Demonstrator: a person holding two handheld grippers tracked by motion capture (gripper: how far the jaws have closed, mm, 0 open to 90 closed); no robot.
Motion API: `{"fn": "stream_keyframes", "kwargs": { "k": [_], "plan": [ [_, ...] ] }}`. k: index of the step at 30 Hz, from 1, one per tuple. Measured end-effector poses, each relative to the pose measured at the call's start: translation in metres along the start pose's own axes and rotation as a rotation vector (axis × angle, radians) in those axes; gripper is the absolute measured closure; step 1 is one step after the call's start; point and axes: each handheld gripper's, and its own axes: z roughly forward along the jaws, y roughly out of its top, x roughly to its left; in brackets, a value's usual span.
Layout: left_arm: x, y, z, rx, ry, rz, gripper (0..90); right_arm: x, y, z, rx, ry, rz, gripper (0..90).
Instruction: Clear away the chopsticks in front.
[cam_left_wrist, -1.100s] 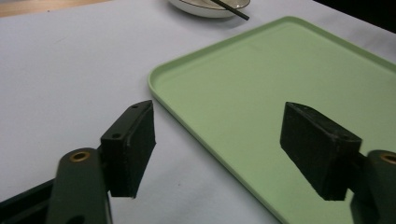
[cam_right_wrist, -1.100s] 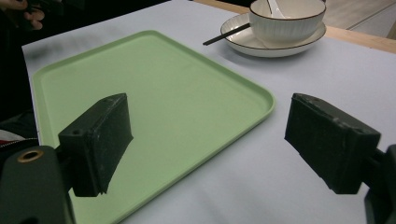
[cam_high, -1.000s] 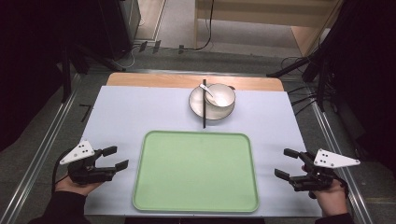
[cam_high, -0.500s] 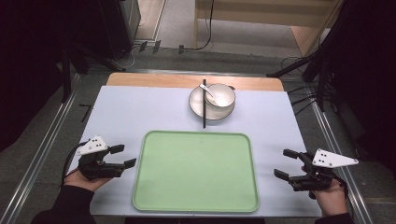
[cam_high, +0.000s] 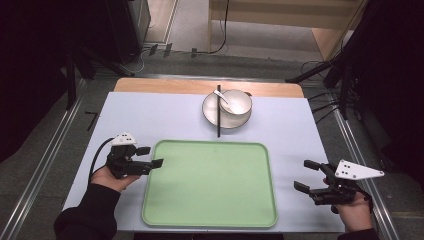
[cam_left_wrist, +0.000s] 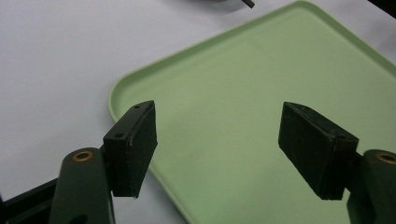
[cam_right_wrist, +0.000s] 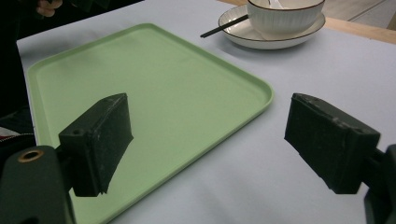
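The left gripper (cam_high: 151, 156) hangs at the left edge of the green tray (cam_high: 210, 220), its jaws spread wide and holding nothing. In the left gripper view (cam_left_wrist: 217, 151) the tray's rounded near corner lies just under and ahead of the left-hand jaw, and the flat green floor of the tray (cam_left_wrist: 243, 107) spans the gap between the two jaws and runs on beyond the right-hand one. Whether either jaw touches the tray rim cannot be told.

The right gripper (cam_high: 308, 176) sits off the tray's right edge, apart from it, over the pale surface (cam_high: 300, 130). Its jaws are also wide apart and empty. In the right gripper view (cam_right_wrist: 208, 144) the tray (cam_right_wrist: 140, 79) lies ahead of and beneath the left-hand jaw, with its rounded corner reaching into the gap between the jaws; bare surface (cam_right_wrist: 327, 60) lies ahead of the right-hand jaw.

Well beyond both pairs of jaws, past the tray's far edge, a white bowl (cam_high: 237, 102) stands on a plate (cam_high: 212, 116). A spoon (cam_high: 220, 95) rests in the bowl, and a dark chopstick (cam_high: 218, 120) lies across the plate's left side, its near end pointing towards the tray.
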Motion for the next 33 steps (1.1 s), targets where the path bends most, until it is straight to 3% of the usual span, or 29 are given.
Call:
{"fn": "stream_keyframes", "kwargs": {
  "k": [4,10,19,22,28,33],
  "plan": [
    [-0.005,0.017,0.01,0.017,-0.001,0.028,28.8,0.001,0.0,0.0,0.0,0.006,-0.002,15.2],
    [-0.004,0.036,0.018,0.026,0.004,0.006,29.2,0.0,0.0,0.0,-0.001,0.005,0.002,15.2],
    [-0.009,0.069,0.034,0.044,0.011,0.026,29.8,0.0,-0.001,-0.001,-0.002,0.005,0.004,15.2],
    [-0.009,0.08,0.041,0.029,-0.007,0.002,29.9,0.0,-0.001,0.0,0.002,0.003,0.003,15.3],
    [-0.015,0.107,0.062,0.054,0.002,0.034,30.1,0.0,0.0,0.0,-0.001,0.011,0.005,15.3],
    [-0.017,0.12,0.077,0.052,-0.011,0.028,30.5,0.0,0.0,-0.001,-0.003,0.011,0.007,15.3]
  ]
}}
